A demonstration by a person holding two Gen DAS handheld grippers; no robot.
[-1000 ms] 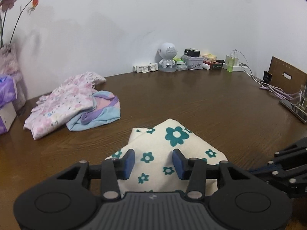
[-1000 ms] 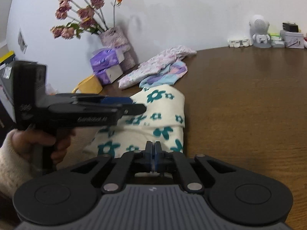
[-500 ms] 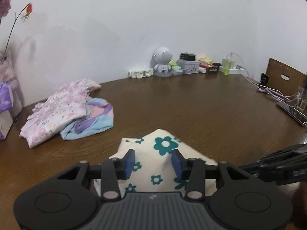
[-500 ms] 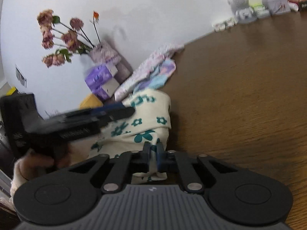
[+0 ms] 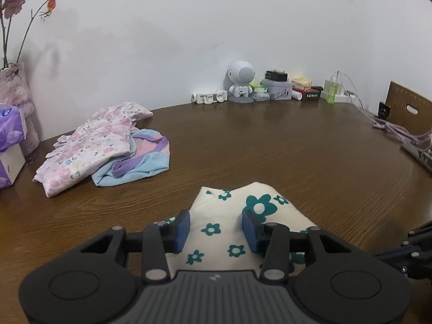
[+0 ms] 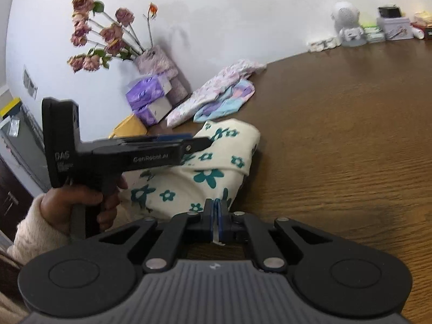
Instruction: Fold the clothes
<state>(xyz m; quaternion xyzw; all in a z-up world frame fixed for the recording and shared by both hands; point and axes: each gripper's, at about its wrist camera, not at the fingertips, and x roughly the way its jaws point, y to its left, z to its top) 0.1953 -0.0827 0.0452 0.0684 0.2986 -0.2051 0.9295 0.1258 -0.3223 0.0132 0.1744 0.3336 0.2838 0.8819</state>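
A cream cloth with teal flowers point(image 5: 237, 205) lies partly folded on the brown table point(image 5: 297, 148). My left gripper point(image 5: 216, 229) hovers open just over it, with the cloth showing between the blue pads and nothing pinched. In the right wrist view the same cloth point(image 6: 216, 162) bulges up, and my right gripper point(image 6: 216, 216) is shut on its near edge. There the left gripper point(image 6: 198, 143) reaches in from the left over the cloth, held by a hand point(image 6: 81, 197) in a cream sleeve. Part of the right gripper point(image 5: 415, 248) shows at the left view's right edge.
A pink floral garment point(image 5: 94, 140) and a blue and purple one point(image 5: 140, 159) lie heaped at the back left. Purple tissue boxes point(image 6: 148, 94) and a vase of dried flowers point(image 6: 159, 62) stand beyond. A white figure point(image 5: 241, 81), small boxes and cables point(image 5: 399, 132) line the far and right edges.
The right gripper tilted, then levelled again, still shut on the cloth's edge. The left gripper stayed open over the cloth and shifted only slightly.
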